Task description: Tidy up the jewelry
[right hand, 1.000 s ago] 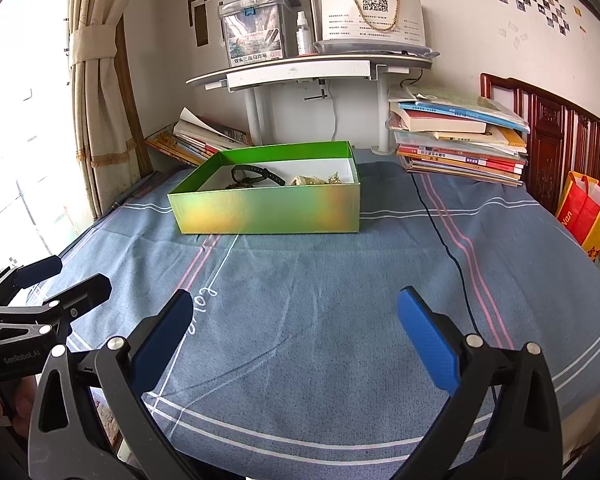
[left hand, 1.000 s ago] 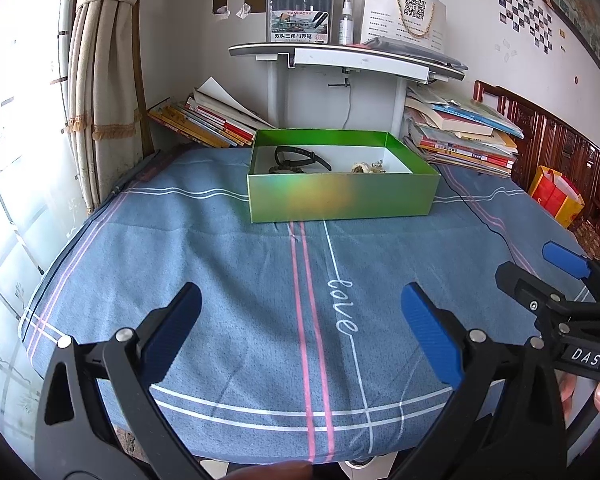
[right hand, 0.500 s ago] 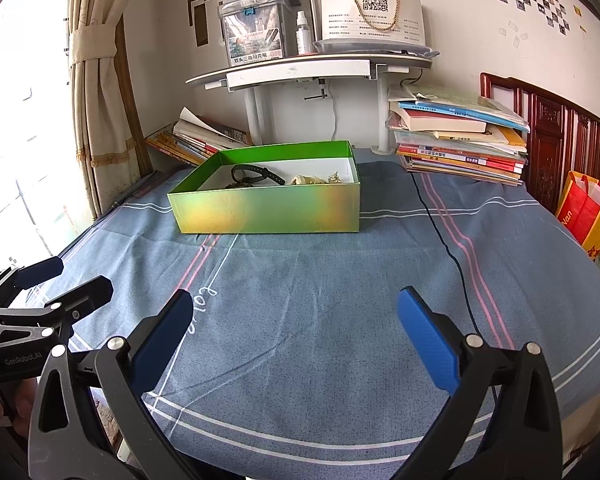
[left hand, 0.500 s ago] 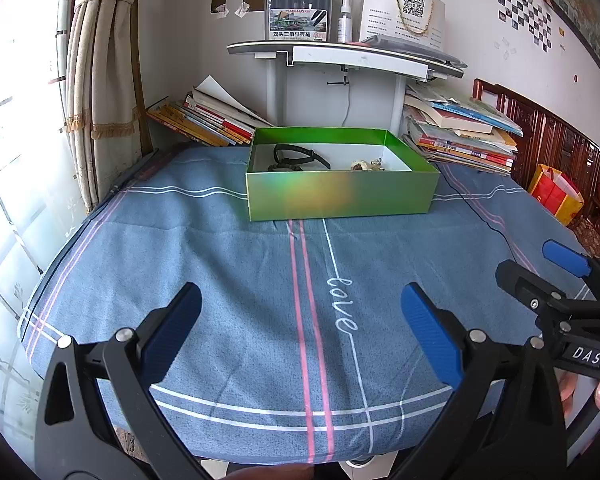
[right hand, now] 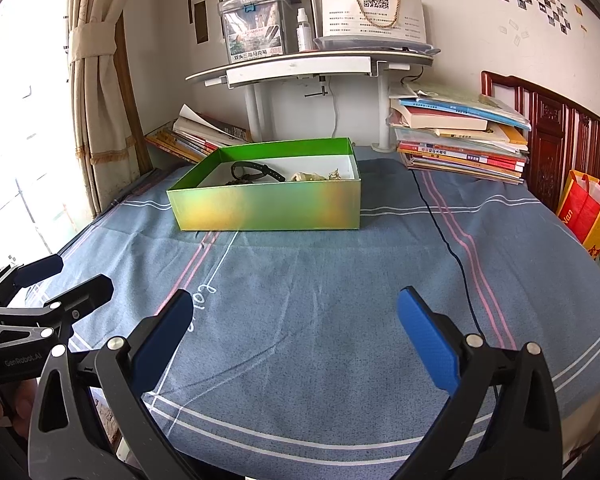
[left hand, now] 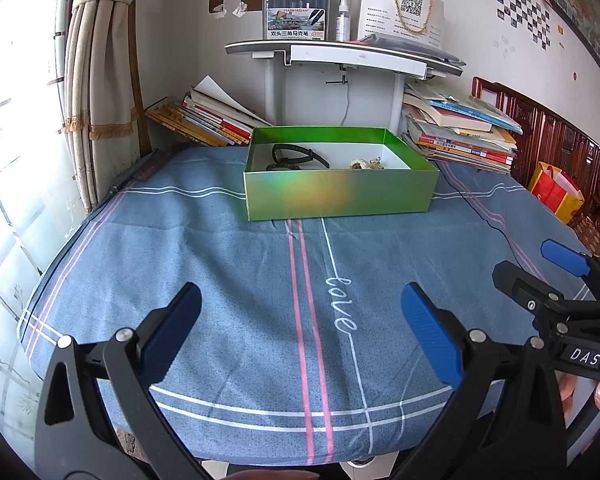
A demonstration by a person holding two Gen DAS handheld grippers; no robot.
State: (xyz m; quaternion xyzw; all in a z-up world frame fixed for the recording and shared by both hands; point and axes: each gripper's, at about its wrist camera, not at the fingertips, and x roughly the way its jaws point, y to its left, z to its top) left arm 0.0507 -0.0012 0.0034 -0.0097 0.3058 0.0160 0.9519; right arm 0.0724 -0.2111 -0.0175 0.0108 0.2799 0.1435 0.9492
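Observation:
A shiny green box point(left hand: 340, 196) point(right hand: 268, 206) with a white floor sits at the far middle of the blue cloth. Inside it lie a black watch-like band point(left hand: 296, 155) point(right hand: 254, 171) at the left and a heap of gold-coloured jewelry point(left hand: 366, 164) point(right hand: 314, 176) at the right. My left gripper point(left hand: 300, 328) stands open over the near part of the cloth, well short of the box, with nothing between its blue pads. My right gripper point(right hand: 294, 328) is open and empty too, at the same near distance. Each gripper shows at the edge of the other's view.
The blue striped cloth point(left hand: 220, 264) covers a table. Behind the box stand a white shelf stand point(left hand: 340, 56), leaning books point(left hand: 204, 116) at left and a stack of books point(left hand: 460, 132) at right. A thin black cable point(right hand: 448, 248) crosses the cloth. A curtain point(left hand: 100, 80) hangs left.

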